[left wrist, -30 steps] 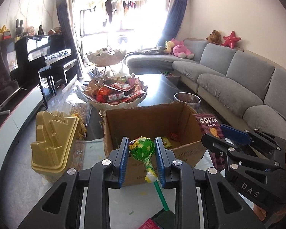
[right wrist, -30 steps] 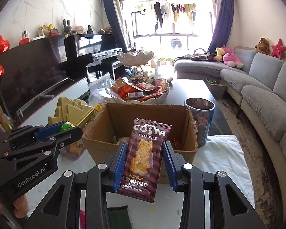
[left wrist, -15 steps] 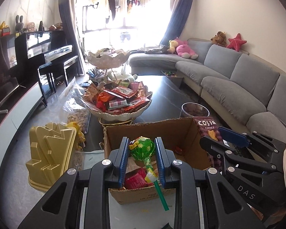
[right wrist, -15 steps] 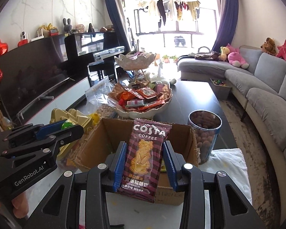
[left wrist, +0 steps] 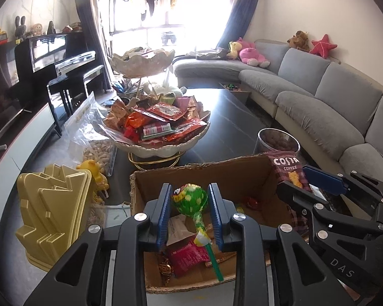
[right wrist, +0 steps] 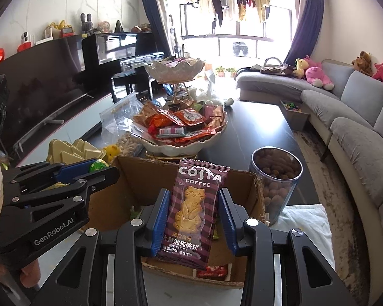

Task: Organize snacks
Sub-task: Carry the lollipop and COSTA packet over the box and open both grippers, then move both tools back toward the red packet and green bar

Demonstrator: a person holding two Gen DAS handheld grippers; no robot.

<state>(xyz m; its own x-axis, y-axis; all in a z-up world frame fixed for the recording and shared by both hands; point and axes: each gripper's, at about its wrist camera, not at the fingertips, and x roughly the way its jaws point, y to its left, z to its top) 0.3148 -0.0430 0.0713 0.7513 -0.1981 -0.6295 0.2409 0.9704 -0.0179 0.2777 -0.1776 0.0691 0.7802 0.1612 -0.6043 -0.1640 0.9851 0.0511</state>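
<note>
My left gripper (left wrist: 190,199) is shut on a green lollipop (left wrist: 190,200) with a green stick, held above the open cardboard box (left wrist: 217,176). My right gripper (right wrist: 194,210) is shut on a maroon Costa Coffee biscuit packet (right wrist: 194,209), also held over the box (right wrist: 138,178). The box holds a red packet (left wrist: 187,256) and other small wrapped snacks. Each gripper shows in the other's view: the right one (left wrist: 293,186) to the right of the box, the left one (right wrist: 99,168) to the left.
A white scalloped bowl (left wrist: 163,148) heaped with snack packets stands behind the box on the dark table. A clear jar of brown nuts (right wrist: 277,181) stands to the right, a gold tree-shaped tin (left wrist: 51,214) and a bag of pistachios (left wrist: 97,145) to the left. A grey sofa (left wrist: 332,102) runs along the right.
Both grippers have risen and moved forward over the box, so its inside now shows from above. Both still hold their snacks.
</note>
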